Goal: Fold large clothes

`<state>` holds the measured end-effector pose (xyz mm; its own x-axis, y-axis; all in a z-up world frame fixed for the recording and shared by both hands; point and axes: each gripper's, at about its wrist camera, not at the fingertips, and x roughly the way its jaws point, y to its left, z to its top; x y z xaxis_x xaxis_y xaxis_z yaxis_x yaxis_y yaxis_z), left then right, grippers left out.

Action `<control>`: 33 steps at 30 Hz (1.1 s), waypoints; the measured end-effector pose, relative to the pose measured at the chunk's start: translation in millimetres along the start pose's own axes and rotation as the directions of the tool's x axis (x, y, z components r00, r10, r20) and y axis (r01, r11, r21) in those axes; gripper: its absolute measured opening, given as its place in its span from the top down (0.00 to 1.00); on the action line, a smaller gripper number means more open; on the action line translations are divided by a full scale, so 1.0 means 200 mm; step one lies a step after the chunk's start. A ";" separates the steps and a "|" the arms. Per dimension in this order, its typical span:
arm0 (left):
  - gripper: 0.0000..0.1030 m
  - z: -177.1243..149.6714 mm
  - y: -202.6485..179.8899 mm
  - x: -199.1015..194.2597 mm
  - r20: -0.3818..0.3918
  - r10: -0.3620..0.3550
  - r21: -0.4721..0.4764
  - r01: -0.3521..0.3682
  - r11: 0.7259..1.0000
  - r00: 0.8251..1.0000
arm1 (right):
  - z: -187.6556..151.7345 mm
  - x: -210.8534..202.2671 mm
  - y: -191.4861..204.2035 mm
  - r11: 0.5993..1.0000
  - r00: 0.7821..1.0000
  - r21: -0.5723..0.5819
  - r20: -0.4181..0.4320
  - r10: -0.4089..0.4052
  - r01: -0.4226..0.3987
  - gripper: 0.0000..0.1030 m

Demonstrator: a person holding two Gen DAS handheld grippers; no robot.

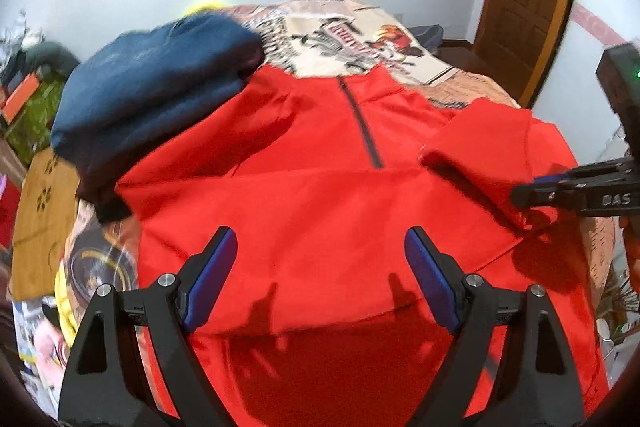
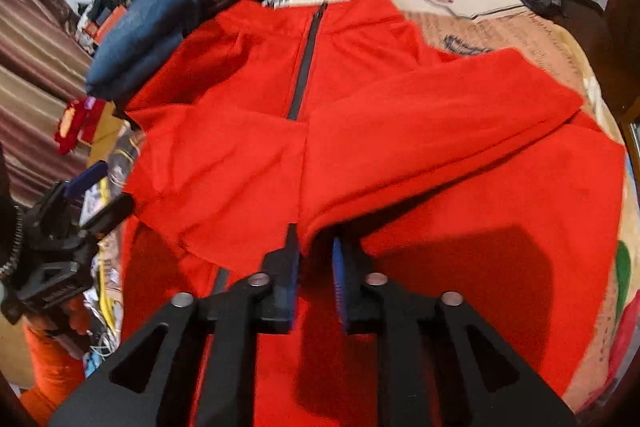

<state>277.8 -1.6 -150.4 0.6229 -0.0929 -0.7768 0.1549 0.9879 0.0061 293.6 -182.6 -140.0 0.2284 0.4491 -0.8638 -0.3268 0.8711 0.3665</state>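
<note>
Basically, left wrist view: left gripper (image 1: 318, 247) hovers with fingers spread wide, holding nothing, blue pads facing each other. Directly ahead of it and below lies the red half-zip pullover of thin soft fabric (image 1: 320, 195), spread face up on a printed bedspread with cartoon graphics (image 1: 352, 35), its dark zipper (image 1: 362, 123) running away from the fingers. To the gripper's front right, the pullover's right sleeve (image 1: 484, 143) is lifted and folded inward, pinched by the right gripper (image 1: 520, 193) coming in from the right edge. Front left sits a folded navy blue garment (image 1: 152, 83), touching the pullover's shoulder.

Right wrist view: right gripper (image 2: 316, 251) is nearly closed on the sleeve cuff (image 2: 320, 227), cloth bunched between the blue pads (image 2: 340, 279). The sleeve drapes forward-right from the fingers across the chest. The left gripper (image 2: 102, 187) shows at the far left, spread, beside the pullover's edge.

Handling judgement: fabric looks light, limp, slightly slick; it sags and wrinkles, no stiffness. Best holds likely cuffs, hem corners, shoulder seams, where doubled cloth gives grip. A single-layer pinch could slip or drag the body along.
</note>
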 end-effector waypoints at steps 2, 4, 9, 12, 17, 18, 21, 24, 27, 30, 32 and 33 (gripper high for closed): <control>0.17 0.06 -0.07 0.00 0.013 -0.024 0.018 0.024 1.000 1.000 | 0.00 -0.08 -0.01 1.000 0.999 -0.005 0.051 -0.012 0.012 0.69; 0.17 0.12 -0.13 0.00 0.022 -0.049 0.029 0.048 0.998 0.999 | 0.01 -0.19 -0.03 0.999 0.990 -0.017 0.131 -0.045 0.047 0.65; 0.17 0.26 -0.32 0.05 0.026 -0.125 0.073 0.122 0.990 0.992 | 0.05 -0.47 -0.13 0.989 0.946 -0.008 0.294 -0.138 0.147 0.62; 0.17 0.31 -0.44 0.10 0.008 -0.165 0.104 0.163 0.981 0.986 | 0.08 -0.60 -0.23 0.978 0.914 0.029 0.350 -0.205 0.209 0.57; 0.17 0.38 -0.69 0.23 -0.051 -0.217 0.179 0.222 0.958 0.975 | 0.07 -0.75 -0.40 0.942 0.862 0.087 0.383 -0.331 0.324 0.57; 0.17 0.39 -0.72 0.25 -0.058 -0.216 0.190 0.223 0.956 0.975 | 0.06 -0.76 -0.43 0.937 0.857 0.099 0.382 -0.346 0.334 0.57; 0.17 0.42 -0.85 0.34 -0.093 -0.202 0.242 0.219 0.945 0.975 | 0.03 -0.75 -0.51 0.929 0.855 0.129 0.364 -0.370 0.347 0.57; 0.22 0.45 -0.93 0.45 -0.146 -0.204 0.254 0.236 0.938 0.968 | 0.01 -0.70 -0.56 0.926 0.864 0.140 0.333 -0.377 0.350 0.57; 0.34 0.47 -1.00 0.56 -0.217 -0.229 0.228 0.278 0.933 0.949 | -0.03 -0.64 -0.59 0.929 0.881 0.134 0.297 -0.369 0.345 0.57; 0.46 0.47 -1.02 0.66 -0.286 -0.253 0.190 0.314 0.930 0.924 | -0.04 -0.57 -0.60 0.932 0.895 0.120 0.259 -0.363 0.343 0.57; 0.53 0.47 -1.01 0.71 -0.309 -0.268 0.157 0.327 0.932 0.913 | -0.05 -0.53 -0.60 0.935 0.903 0.109 0.243 -0.354 0.337 0.57; 0.64 0.47 -1.00 0.72 -0.306 -0.281 0.142 0.336 0.931 0.910 | -0.05 -0.51 -0.60 0.937 0.907 0.105 0.236 -0.348 0.333 0.57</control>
<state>408.4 -223.8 -203.9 0.2885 -0.3245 -0.9008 0.4619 0.8713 -0.1659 300.0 -335.0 -99.4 0.5378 0.1508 -0.8295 -0.1340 0.9867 0.0925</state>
